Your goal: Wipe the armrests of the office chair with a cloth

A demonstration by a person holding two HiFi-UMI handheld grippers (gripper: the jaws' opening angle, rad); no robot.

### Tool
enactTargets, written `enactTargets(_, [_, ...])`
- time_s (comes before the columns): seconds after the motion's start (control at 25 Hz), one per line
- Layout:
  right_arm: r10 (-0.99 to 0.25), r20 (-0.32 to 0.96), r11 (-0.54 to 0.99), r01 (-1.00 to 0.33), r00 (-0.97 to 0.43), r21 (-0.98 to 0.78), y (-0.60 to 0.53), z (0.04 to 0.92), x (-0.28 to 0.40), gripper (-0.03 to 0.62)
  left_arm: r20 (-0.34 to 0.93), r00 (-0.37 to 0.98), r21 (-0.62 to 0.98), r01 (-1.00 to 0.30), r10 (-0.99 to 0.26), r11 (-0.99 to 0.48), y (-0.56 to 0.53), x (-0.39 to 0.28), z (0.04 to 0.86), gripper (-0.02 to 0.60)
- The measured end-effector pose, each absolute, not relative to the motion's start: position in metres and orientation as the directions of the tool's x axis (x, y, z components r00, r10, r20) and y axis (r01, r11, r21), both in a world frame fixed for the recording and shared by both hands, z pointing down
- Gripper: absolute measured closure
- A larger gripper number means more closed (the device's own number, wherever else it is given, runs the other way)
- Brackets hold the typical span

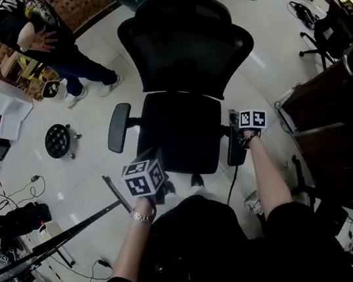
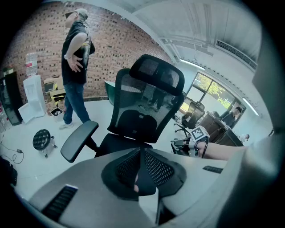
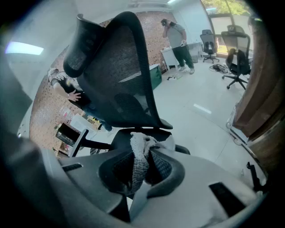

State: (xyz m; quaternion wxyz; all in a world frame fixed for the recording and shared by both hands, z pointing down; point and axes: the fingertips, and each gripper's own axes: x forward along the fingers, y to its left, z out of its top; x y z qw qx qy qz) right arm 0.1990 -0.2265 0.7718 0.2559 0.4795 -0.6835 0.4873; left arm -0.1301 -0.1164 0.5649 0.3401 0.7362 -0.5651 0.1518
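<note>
The black mesh office chair (image 1: pixel 184 83) stands in front of me, its left armrest (image 1: pixel 120 127) sticking out to the side. My right gripper (image 1: pixel 236 126) rests at the chair's right armrest (image 1: pixel 235 144). In the right gripper view it (image 3: pixel 140 167) is shut on a grey knitted cloth (image 3: pixel 141 149) that bulges out above the jaws. My left gripper (image 1: pixel 149 169) hovers at the seat's front edge, apart from the left armrest (image 2: pixel 79 140). Its jaws (image 2: pixel 142 171) are shut with nothing between them. The left gripper view also catches the right gripper's marker cube (image 2: pixel 198 133).
A person (image 1: pixel 46 31) stands at the back left near white boxes (image 1: pixel 2 99). A round black castor base (image 1: pixel 57 140) lies on the floor to the left. A thin black pole (image 1: pixel 77 227) slants at lower left. A wooden cabinet (image 1: pixel 330 103) and other office chairs (image 1: pixel 337 25) crowd the right.
</note>
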Motion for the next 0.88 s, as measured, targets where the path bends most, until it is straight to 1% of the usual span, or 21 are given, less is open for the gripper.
enactTargets(0.16, [-0.416,0.806,0.077,-0.899,-0.421,-0.43,-0.204,0.77,0.192,0.545,0.594,0.327,0.325,-0.933,-0.735,-0.153,-0.13,-0.118,0.56,0.545])
enactTargets(0.44, [-0.415,0.8,0.134,-0.898,-0.434,-0.418,-0.128,0.771,0.169,0.545,0.58,0.371,0.329,-0.921,-0.725,-0.209,-0.138,-0.095,0.557,0.545])
enactTargets(0.64, [-0.39,0.805,0.187,-0.895,-0.446,-0.405,-0.069,0.768,0.142,0.545,0.569,0.407,0.337,-0.908,-0.715,-0.249,-0.142,-0.077,0.554,0.545])
enactTargets(0.76, [-0.337,0.823,0.206,-0.888,-0.458,-0.41,-0.038,0.774,0.13,0.545,0.564,0.425,0.342,-0.901,-0.708,-0.269,-0.143,-0.066,0.553,0.545])
enactTargets(0.84, [-0.311,0.83,0.248,-0.883,-0.462,-0.398,-0.032,0.769,0.125,0.545,0.563,0.431,0.343,-0.898,-0.705,-0.276,-0.141,-0.063,0.552,0.545])
enactTargets(0.88, [-0.317,0.83,0.271,-0.883,-0.458,-0.384,-0.037,0.763,0.127,0.545,0.563,0.432,0.342,-0.898,-0.704,-0.277,-0.14,-0.063,0.55,0.545])
